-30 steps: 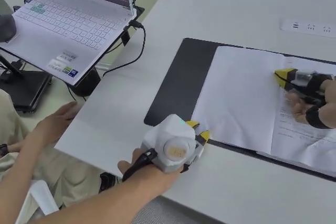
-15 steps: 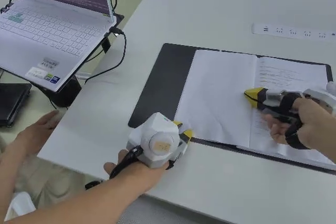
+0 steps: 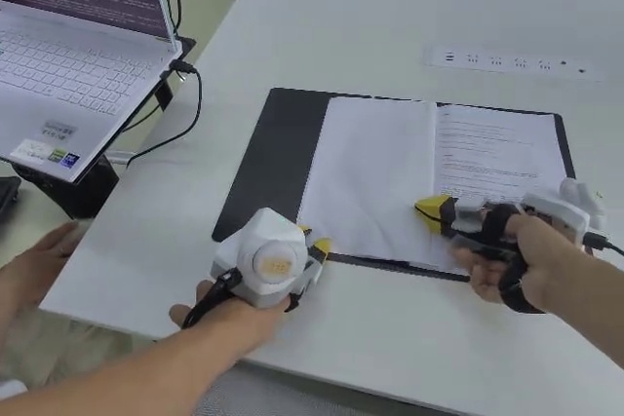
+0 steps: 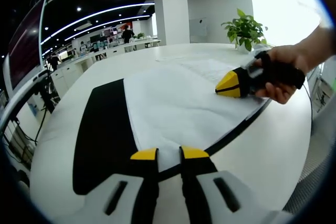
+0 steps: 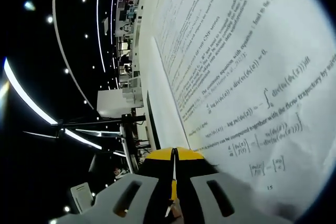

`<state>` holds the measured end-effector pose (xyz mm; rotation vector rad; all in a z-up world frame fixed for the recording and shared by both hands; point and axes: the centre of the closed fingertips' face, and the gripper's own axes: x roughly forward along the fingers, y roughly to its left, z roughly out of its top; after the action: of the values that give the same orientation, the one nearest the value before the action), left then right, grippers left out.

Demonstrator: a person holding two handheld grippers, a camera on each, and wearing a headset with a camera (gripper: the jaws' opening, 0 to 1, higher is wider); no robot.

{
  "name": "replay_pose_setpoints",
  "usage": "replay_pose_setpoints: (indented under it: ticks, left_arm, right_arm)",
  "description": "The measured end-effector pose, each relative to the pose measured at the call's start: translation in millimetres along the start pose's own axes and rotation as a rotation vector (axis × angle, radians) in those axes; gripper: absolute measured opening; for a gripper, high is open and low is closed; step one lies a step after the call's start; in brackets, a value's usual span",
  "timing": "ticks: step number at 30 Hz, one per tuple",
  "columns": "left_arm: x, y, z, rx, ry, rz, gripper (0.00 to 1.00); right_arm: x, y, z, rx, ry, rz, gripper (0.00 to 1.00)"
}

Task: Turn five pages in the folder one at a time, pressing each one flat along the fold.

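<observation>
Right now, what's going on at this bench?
A person works an open folder with two hand-held grippers. The right gripper, jaws shut, rests its tip at the fold, between the blank left page and the printed page. The left gripper, jaws slightly apart, sits at the folder's near edge.

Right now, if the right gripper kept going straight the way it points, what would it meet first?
Most likely the blank left-hand page of the folder. The right gripper sits at the fold, pointing away from the printed page, low over the paper and possibly already touching it; depth is unclear.
</observation>
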<state>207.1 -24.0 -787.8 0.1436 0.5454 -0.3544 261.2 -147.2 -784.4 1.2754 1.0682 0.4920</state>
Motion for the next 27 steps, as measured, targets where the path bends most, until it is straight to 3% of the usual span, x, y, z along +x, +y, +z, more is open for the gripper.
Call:
replay_pose_setpoints:
  ticks: [23, 27]
  left_arm:
    - [-1.0, -0.3, 0.6, 0.007, 0.001, 0.001, 0.14]
    - [-1.2, -0.2, 0.6, 0.007, 0.000, 0.004, 0.14]
  right_arm:
    - [-24.4, -20.0, -43.5, 0.021, 0.021, -0.002, 0.00]
    - [-29.8, -21.1, -57.2, 0.035, 0.036, -0.006, 0.00]
